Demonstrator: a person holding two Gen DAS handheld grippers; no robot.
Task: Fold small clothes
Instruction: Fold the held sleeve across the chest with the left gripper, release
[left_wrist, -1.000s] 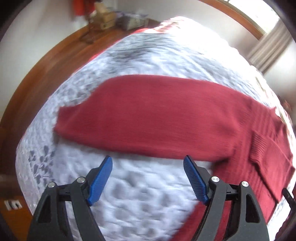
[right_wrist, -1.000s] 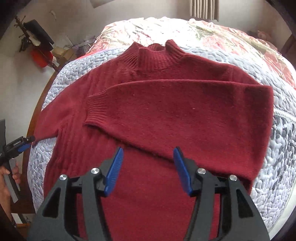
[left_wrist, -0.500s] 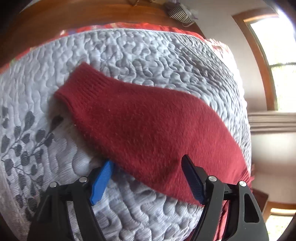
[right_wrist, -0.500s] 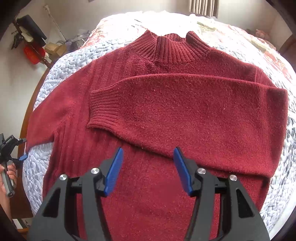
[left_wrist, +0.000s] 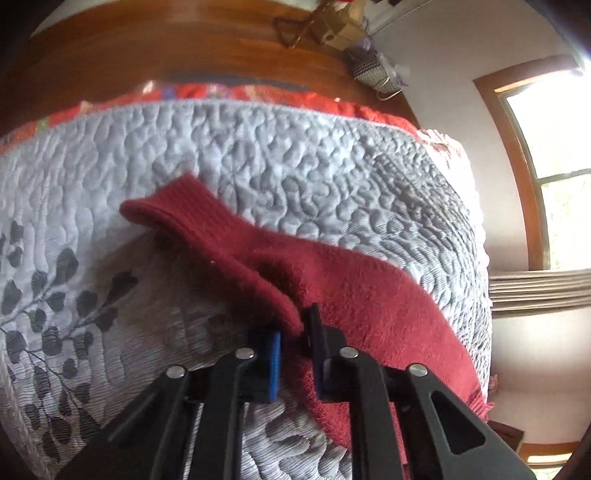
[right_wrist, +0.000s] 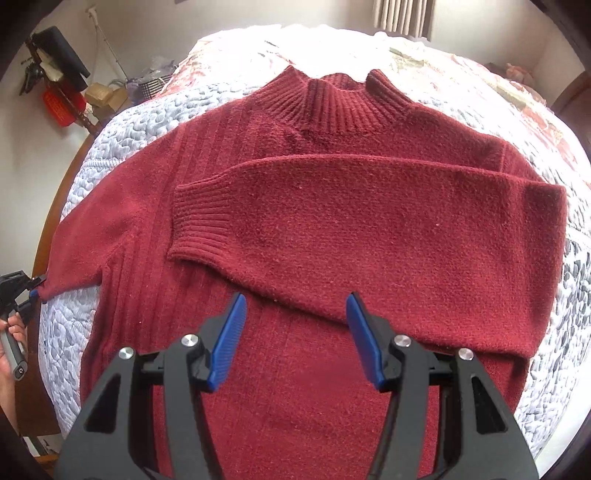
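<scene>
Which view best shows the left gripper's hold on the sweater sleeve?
The left wrist view: the left gripper is shut on the edge of the sleeve, seen close up. The right wrist view shows that gripper only small, at the frame's edge, touching the sleeve's end.

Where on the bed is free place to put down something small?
Bare quilt lies left of the sweater, above its outstretched sleeve, and along its right side. The middle is covered. The left gripper crowds that sleeve.
</scene>
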